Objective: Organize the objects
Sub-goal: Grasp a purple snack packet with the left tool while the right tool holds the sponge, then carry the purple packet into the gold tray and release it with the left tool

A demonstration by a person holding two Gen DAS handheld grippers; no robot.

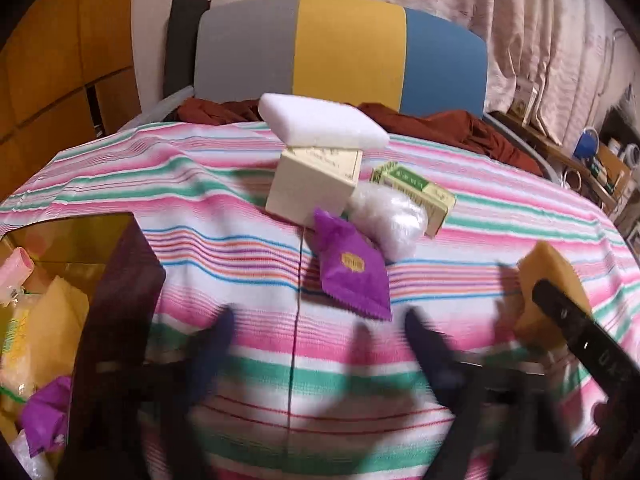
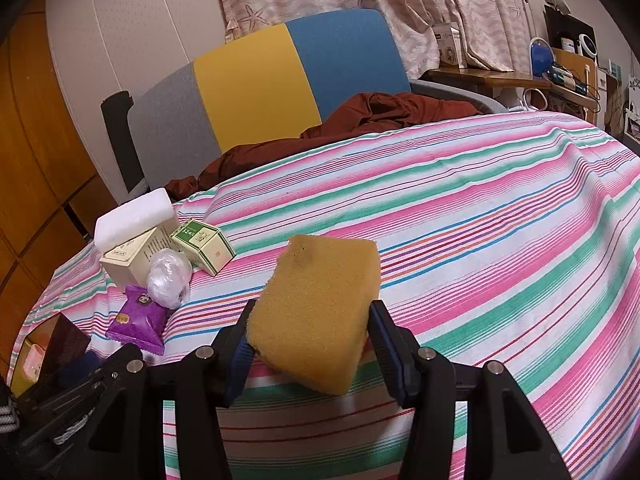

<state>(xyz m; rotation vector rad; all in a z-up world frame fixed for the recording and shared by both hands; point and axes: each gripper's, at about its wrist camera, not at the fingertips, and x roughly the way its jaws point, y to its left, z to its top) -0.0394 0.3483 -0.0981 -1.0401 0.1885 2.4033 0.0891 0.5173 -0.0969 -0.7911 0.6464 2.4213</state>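
Both wrist views look down close over the striped cloth (image 1: 500,208), sharing the purple packet (image 2: 138,320)

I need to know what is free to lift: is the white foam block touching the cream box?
Touching. The left wrist view shows the white foam block lying directly on top of the cream box, with no gap.

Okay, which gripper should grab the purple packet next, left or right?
Left, probably. The left gripper is open and empty with the purple packet just ahead of it, while the right gripper is shut on the yellow sponge.
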